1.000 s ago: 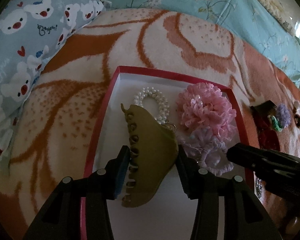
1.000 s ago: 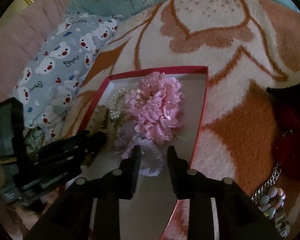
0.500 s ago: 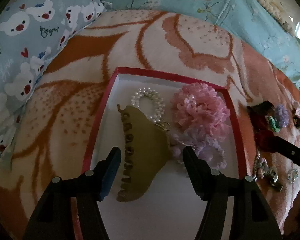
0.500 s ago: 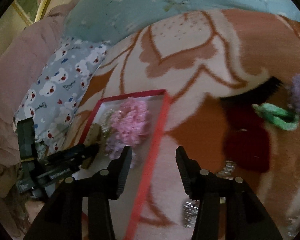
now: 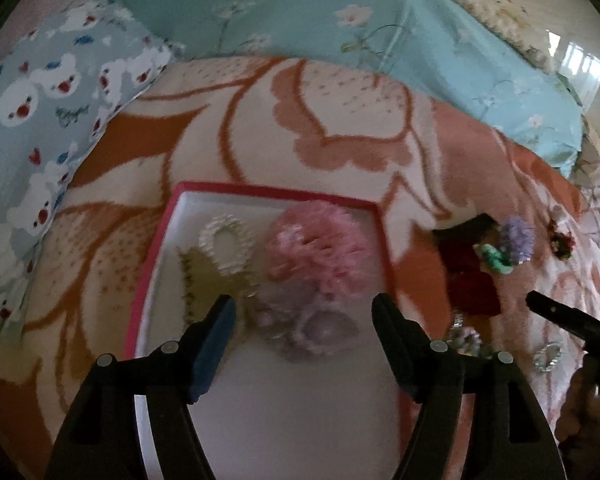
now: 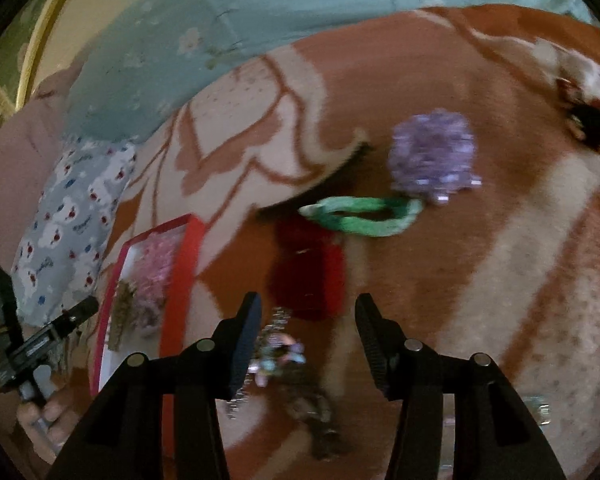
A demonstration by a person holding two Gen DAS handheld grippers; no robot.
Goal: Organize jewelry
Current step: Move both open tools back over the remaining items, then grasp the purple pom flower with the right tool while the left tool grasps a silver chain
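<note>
A red-rimmed white box (image 5: 156, 240) lies on the blanket. It holds an olive hair claw (image 5: 202, 276), a pearl bracelet (image 5: 226, 246), a pink scrunchie (image 5: 320, 248) and a lilac scrunchie (image 5: 312, 320). My left gripper (image 5: 302, 320) is open and empty above the box. My right gripper (image 6: 306, 328) is open and empty over the blanket, right of the box (image 6: 180, 280). Ahead of it lie a dark red bow (image 6: 308, 276), a green hair tie (image 6: 364, 214), a purple scrunchie (image 6: 432, 156) and a beaded chain (image 6: 276, 352) by its left finger.
An orange and cream blanket (image 5: 340, 120) covers the bed. A bear-print pillow (image 5: 40, 120) lies at left and a teal floral quilt (image 5: 340, 20) behind. A small dark flower clip (image 6: 588, 120) lies at far right. A silver piece (image 6: 536, 408) sits beside the right finger.
My left gripper has let go of the olive hair claw, opened wide and pulled back. My right gripper has swung right, away from the box toward the loose items, and opened wider.
</note>
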